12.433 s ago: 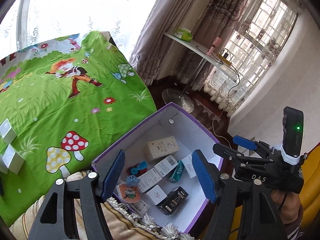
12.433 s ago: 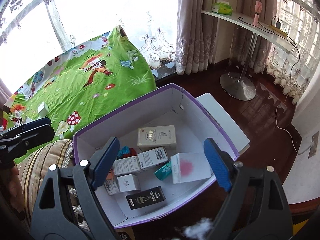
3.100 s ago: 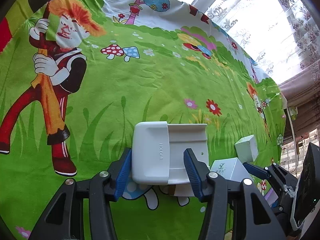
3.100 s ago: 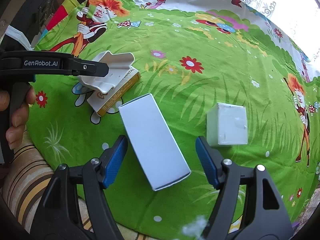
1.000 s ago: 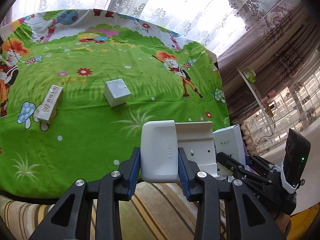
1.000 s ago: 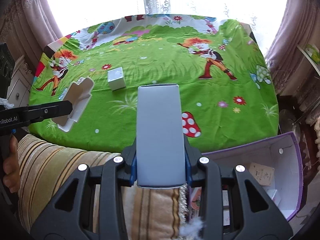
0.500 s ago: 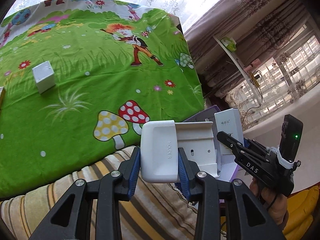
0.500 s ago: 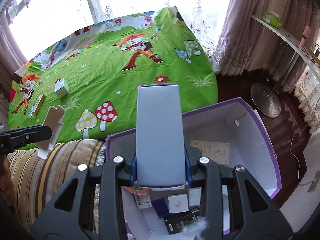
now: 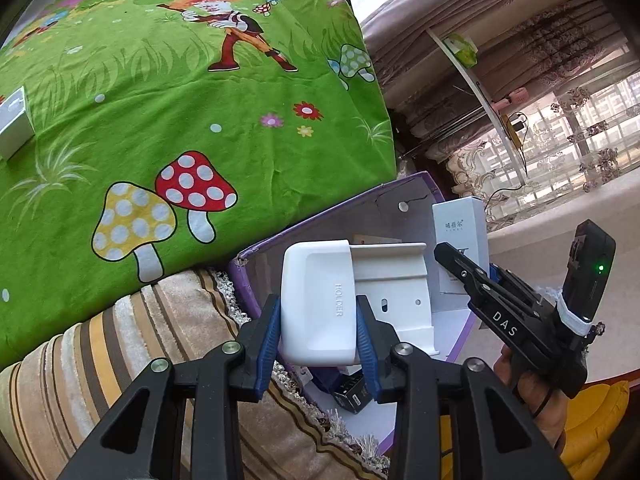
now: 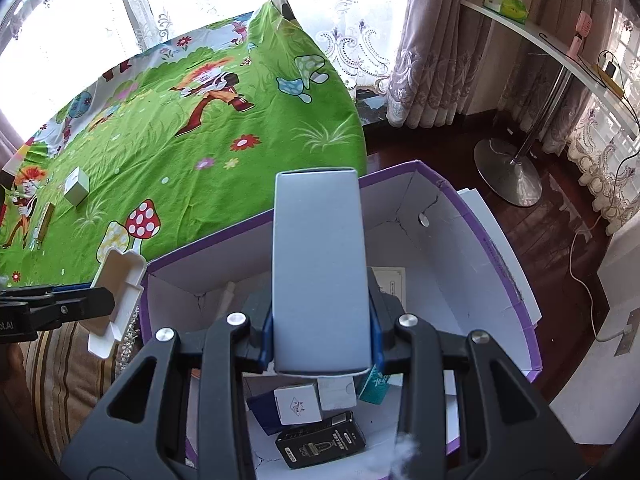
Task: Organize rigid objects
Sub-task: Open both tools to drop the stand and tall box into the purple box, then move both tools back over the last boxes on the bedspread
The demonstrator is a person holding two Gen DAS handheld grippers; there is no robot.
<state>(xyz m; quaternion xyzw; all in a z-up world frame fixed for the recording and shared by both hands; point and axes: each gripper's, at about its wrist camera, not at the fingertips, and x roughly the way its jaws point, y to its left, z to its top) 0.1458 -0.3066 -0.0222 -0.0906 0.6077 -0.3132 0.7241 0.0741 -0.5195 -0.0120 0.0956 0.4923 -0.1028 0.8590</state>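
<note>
My left hand-held gripper is closed on a white plastic holder; both blue pads press its capped end, which bears the word HOLDER. The holder's long axis runs crosswise to the fingers, and its open bracket end points toward my right hand-held gripper. It hangs above the near left corner of the purple-rimmed cardboard box, partly over the striped cushion beside that corner.

My right hand-held gripper is clamped on a tall grey-blue carton, gripped near its lower end. The carton's long axis lies in line with the fingers and points away from me, toward the far wall of the box. In the left wrist view its white printed face shows, standing roughly upright over the box interior. The carton is held above the box contents, apart from them.

Inside the box, near its front wall, lie a black carton, a small white cube carton and a teal carton. A cream flat carton lies toward the far wall, partly hidden by the gripper.

On the green cartoon-print table cover, a small white cube box sits toward the far left edge, well apart from the purple-rimmed box. Just beyond it, a narrow box lies at the left edge; its detail is too small to read.
</note>
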